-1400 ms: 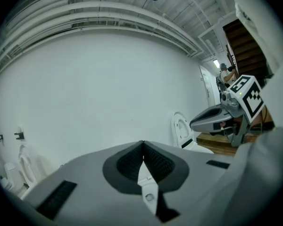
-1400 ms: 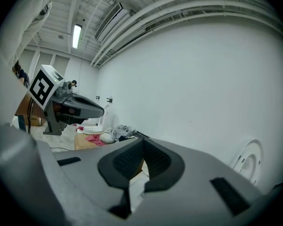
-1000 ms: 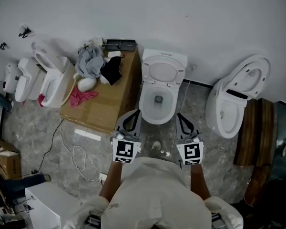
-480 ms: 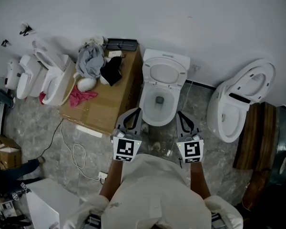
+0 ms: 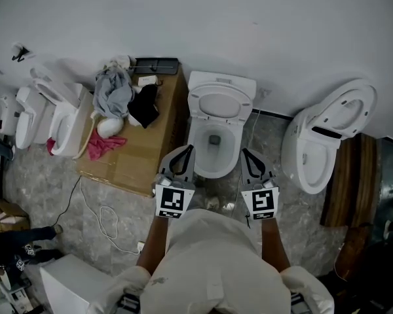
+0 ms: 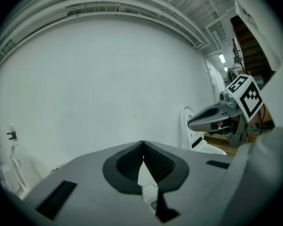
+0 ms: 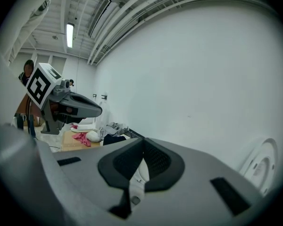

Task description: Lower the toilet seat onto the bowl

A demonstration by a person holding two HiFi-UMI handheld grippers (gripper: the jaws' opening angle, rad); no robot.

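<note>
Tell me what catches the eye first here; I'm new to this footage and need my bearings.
The white toilet at the centre, against the wall with its seat raised, stands out first. The left hand-held gripper and right hand-held gripper, both shut and empty, flank its front rim. A cardboard box strewn with clothes sits to its left, another toilet to its right.
</note>
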